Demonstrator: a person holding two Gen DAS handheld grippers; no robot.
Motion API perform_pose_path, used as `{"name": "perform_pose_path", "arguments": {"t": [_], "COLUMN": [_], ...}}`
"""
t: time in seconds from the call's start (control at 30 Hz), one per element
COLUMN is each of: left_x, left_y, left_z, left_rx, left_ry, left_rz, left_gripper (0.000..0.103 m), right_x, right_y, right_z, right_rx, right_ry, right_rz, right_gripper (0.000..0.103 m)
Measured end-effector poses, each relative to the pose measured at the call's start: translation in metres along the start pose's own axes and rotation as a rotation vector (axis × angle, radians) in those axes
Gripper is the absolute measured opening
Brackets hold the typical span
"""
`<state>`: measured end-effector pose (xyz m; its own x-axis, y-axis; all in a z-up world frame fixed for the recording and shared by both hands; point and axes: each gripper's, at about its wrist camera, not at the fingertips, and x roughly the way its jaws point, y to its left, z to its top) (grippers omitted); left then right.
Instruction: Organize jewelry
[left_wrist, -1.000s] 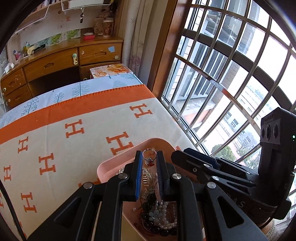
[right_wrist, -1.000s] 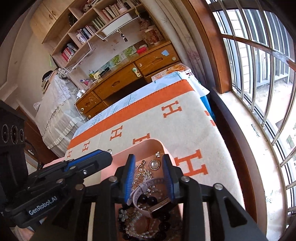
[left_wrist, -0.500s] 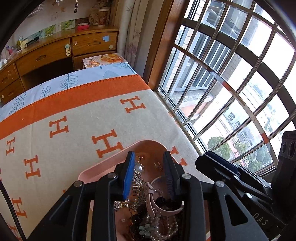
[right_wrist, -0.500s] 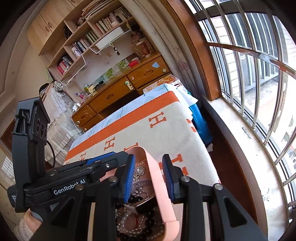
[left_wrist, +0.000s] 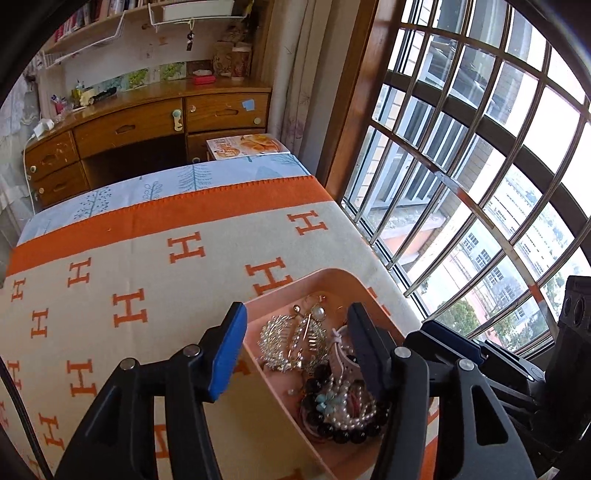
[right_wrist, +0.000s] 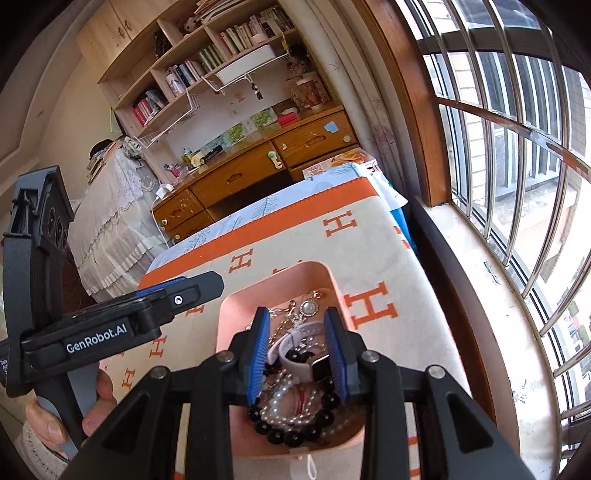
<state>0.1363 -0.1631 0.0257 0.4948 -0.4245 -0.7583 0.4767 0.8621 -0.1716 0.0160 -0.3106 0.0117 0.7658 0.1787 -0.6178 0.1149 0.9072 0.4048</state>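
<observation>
Jewelry heaped in a pink tray on the bed, both grippers poised over it.

From the left wrist, the left gripper (left_wrist: 295, 350) is seen with jaws opening, straddling the near wall of the pink tray (left_wrist: 334, 275); nothing is pressed between them, and the silver hair comb (left_wrist: 291, 341) lies just ahead. From the right wrist, the right gripper (right_wrist: 298, 354) is held partly open (no pad contact can be made out) directly above the white watch (right_wrist: 301, 360), whose strap runs crosswise between the jaws; the right hand is judged nearer for that piece. The beaded bracelets (right_wrist: 295, 417) lie closer in.
</observation>
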Motion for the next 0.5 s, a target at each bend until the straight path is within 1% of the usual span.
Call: {"name": "perform_pose_path", "arguments": {"t": [0.13,0.33,0.43,0.5], "left_x": [-0.037,-0.092,-0.119,-0.136], "left_y": [0.016,0.041,0.052,0.057], "left_z": [-0.025,-0.069,-0.093,-0.106], "left_rx": [-0.017,-0.065,-0.095,-0.116], "left_ry": [-0.046,-0.096,-0.124,-0.136], "left_rz": [0.074,0.16,0.198,0.234], "left_gripper": [0.07,0.081,0.084,0.091], "right_x": [-0.01,-0.022,-0.031,-0.038], "right_y": [0.025,0.06,0.08,0.094], "right_z": [-0.014,-0.038,-0.051,-0.059], "right_rx": [-0.053,-0.115,-0.154,-0.177], "right_ry": [0.009,0.047,0.057,0.062], "right_rz": [0.011,0.042,0.054,0.072], "right_gripper": [0.031,0.031,0.031,0.031]}}
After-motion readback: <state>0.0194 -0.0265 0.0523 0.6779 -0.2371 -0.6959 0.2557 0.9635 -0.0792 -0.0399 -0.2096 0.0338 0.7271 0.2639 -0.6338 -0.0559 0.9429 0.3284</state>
